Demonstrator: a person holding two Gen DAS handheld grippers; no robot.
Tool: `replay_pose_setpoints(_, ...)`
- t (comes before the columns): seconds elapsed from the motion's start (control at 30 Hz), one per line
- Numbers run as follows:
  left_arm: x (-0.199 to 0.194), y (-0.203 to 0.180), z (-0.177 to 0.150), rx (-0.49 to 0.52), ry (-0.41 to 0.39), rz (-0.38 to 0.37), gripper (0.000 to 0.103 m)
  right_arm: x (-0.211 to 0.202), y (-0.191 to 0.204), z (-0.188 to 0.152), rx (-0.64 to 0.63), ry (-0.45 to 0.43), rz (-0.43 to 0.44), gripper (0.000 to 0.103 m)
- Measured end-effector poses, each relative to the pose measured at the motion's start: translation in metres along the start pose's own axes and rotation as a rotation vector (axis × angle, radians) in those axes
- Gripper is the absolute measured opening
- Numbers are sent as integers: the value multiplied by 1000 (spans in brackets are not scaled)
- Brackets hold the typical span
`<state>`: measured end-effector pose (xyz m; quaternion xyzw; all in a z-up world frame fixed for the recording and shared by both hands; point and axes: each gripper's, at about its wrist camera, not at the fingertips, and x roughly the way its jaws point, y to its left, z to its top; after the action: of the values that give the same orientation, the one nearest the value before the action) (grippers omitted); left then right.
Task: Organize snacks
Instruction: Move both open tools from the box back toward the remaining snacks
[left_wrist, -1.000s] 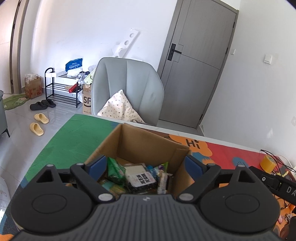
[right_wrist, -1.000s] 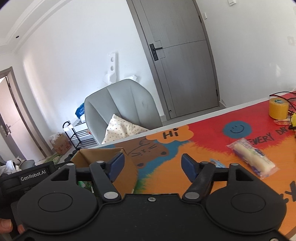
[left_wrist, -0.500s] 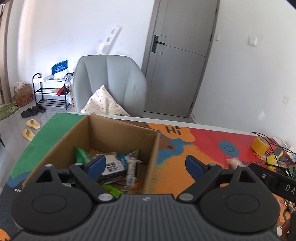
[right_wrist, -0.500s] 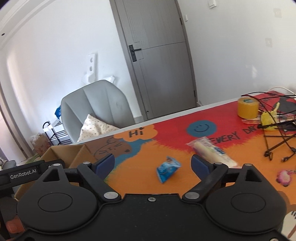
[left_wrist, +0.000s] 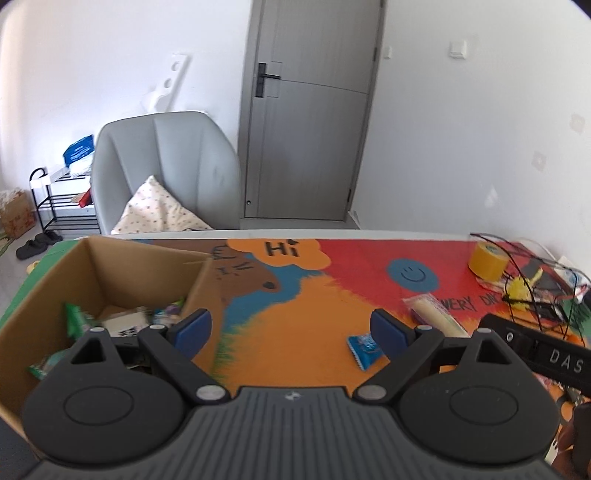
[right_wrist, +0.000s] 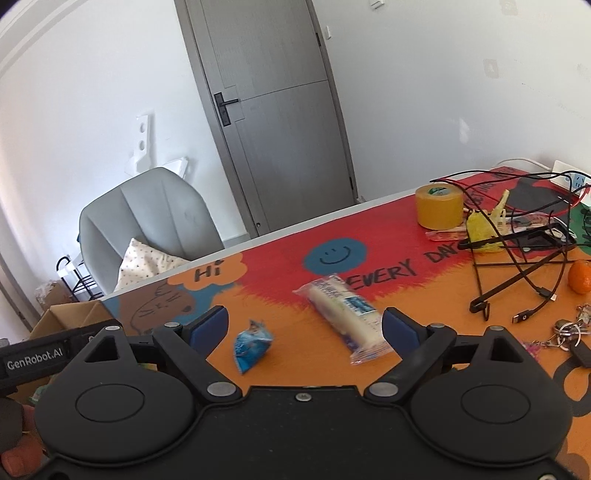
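At the lower centre of the right wrist view, the right claw (right_wrist: 304, 326) is held with its jaws wide apart and nothing between them. Two loose snacks are framed between the blue pads on the desk (right_wrist: 295, 354): a small blue packet (right_wrist: 252, 345) toward the left pad and a long clear-wrapped roll (right_wrist: 345, 314) toward the right pad. The two lie near each other but apart.

At the lower centre of the left wrist view, the left claw (left_wrist: 291, 330) is likewise spread and empty. The cardboard box (left_wrist: 110, 273), already holding several wrapped snacks, is seen at the lower left of that frame, with the claw's left pad in front of its near wall. The blue packet (left_wrist: 364, 345) is seen just beside the right pad.

Risks are judged as follows:
- Both snacks could be caught in one closure, since both fall within the right claw's opening.
- A thin, slippery wrapper could be pinched at its edge only and dropped short of the box.
- The two claws could collide, as both are directed at the same area.
- Cables (right_wrist: 517, 273) at the right of the frame could be snagged by a wide sweep.
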<state>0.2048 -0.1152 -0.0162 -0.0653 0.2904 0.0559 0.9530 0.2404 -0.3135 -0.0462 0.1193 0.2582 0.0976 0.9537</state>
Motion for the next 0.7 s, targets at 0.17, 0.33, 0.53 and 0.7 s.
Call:
replay_pose_setpoints(0.17, 17, -20, -2, 36, 15, -9, 92, 16, -15, -2, -4, 19, -36, 91)
replay_pose_setpoints(0.33, 36, -35, -4, 59, 26, -9, 92, 33, -23, -5, -23, 37, -55, 90)
replay_pose_setpoints(0.53, 56, -44, -9, 69, 47, -4, 92, 55, -34, -7, -47, 72, -62, 84)
replay_pose_setpoints(0.7, 74, -51, -16, 75, 61, -2, 92, 78, -42, -10, -68, 114, -52, 80)
